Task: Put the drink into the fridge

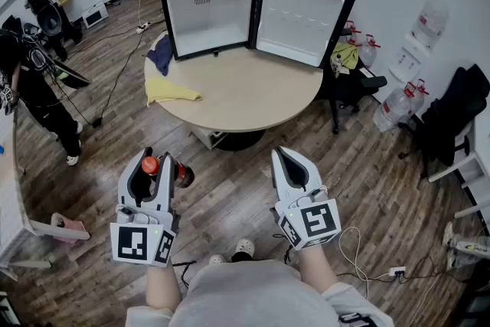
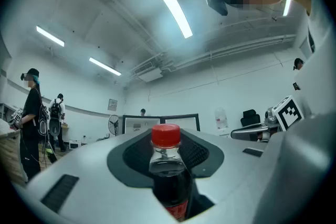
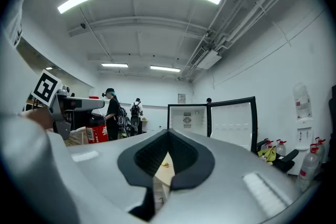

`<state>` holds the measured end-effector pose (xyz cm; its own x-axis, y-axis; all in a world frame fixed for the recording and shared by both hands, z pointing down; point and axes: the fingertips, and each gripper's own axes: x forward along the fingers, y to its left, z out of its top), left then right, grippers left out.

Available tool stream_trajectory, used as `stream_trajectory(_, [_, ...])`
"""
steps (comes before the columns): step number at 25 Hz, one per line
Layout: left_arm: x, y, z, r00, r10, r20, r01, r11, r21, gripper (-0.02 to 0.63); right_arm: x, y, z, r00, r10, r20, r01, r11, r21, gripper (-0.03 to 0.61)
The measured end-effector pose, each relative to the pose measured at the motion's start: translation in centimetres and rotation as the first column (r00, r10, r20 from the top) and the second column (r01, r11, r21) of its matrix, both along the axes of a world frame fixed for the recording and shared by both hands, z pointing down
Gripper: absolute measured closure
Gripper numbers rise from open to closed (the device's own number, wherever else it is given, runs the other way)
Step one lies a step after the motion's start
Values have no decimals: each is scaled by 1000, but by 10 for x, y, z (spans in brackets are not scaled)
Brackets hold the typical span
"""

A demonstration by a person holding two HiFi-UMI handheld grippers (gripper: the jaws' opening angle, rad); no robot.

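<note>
A person is holding the drink (image 2: 169, 176), a dark, red-capped bottle, clamped in the fingers of the left gripper (image 1: 157, 158), well short of the round surface (image 1: 253, 99). The right gripper (image 1: 289, 158) is showing closed, empty fingers. The carry is only beginning; next it is needing a reach into the open fridge (image 1: 210, 8). The red label's white print is proving unreadable.
</note>
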<state>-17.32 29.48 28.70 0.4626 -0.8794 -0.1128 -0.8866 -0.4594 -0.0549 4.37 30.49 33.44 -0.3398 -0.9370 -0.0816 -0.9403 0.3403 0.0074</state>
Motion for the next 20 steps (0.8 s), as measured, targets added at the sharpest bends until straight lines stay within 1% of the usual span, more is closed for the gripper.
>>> stream_trajectory(5, [-3, 1, -2, 1000, 5, -3, -5, 1000, 5, 471, -5, 2, -2, 1000, 3, 0, -3, 1000, 6, 568])
stream_trajectory(11, [1, 0, -7, 1000, 11, -5, -11, 1000, 17, 471, -2, 2, -4, 1000, 5, 2, -5, 1000, 9, 568])
stream_trajectory(17, [9, -6, -9, 1000, 15, -3, -15, 1000, 24, 471, 8, -6, -4, 1000, 0, 30, -1, 1000, 14, 568])
stream_trajectory(20, [15, -7, -9, 1000, 11, -11, -11, 1000, 27, 471, 15, -7, -4, 1000, -12, 26, 11, 1000, 16, 568])
